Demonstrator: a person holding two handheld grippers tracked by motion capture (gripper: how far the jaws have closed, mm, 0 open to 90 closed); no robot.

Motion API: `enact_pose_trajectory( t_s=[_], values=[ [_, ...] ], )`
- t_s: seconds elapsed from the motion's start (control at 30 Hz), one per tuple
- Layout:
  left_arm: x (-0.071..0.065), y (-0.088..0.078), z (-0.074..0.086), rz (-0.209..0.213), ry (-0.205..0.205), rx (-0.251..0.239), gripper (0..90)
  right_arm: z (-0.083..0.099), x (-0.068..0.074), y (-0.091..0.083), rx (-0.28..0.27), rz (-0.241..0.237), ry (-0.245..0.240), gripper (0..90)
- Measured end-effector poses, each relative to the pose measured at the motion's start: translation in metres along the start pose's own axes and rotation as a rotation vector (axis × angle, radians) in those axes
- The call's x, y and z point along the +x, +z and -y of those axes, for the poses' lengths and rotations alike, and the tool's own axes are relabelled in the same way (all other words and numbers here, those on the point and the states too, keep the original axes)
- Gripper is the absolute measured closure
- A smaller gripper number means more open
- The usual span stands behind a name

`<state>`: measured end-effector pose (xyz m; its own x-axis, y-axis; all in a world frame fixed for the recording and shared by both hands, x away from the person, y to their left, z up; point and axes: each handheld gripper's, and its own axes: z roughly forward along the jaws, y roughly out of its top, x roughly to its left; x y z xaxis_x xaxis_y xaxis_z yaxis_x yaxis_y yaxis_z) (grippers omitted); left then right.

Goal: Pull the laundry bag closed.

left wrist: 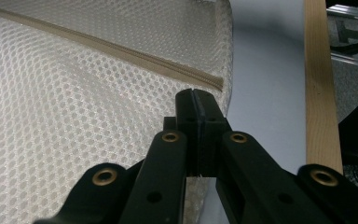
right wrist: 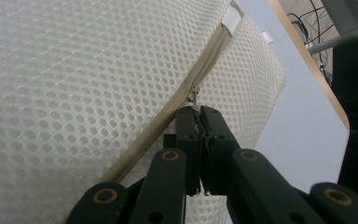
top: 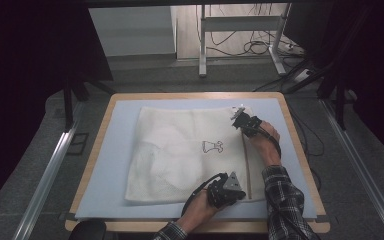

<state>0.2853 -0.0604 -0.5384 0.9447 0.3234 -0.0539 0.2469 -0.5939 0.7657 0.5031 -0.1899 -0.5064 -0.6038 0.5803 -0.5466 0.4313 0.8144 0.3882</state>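
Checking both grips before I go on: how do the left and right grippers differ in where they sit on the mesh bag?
The left gripper sits at the bag's near corner, by the zipper's end; the right gripper is at the far corner. The left pinches the mesh edge; the right appears closed on the zipper pull. Both have their jaws shut and lie along the bag's right side.

Quick count: one white mesh laundry bag (top: 185,150), one beige zipper (top: 247,165) running along it, one little printed logo (top: 213,146), two hand-held grippers, one blue mat (top: 115,165), one wooden tabletop (top: 92,165).
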Motion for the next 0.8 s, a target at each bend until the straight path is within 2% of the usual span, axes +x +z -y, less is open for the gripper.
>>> enact_pose_trajectory(
  t_s=[0.57,0.8],
  values=[
    [0.001,0.000,0.000,0.004,-0.006,0.000,89.7,-0.014,-0.006,0.019,0.014,0.010,-0.002,86.0],
    [-0.001,0.000,0.000,-0.006,0.007,0.003,89.7,-0.021,-0.009,0.025,0.014,0.015,-0.007,86.0]
  ],
)
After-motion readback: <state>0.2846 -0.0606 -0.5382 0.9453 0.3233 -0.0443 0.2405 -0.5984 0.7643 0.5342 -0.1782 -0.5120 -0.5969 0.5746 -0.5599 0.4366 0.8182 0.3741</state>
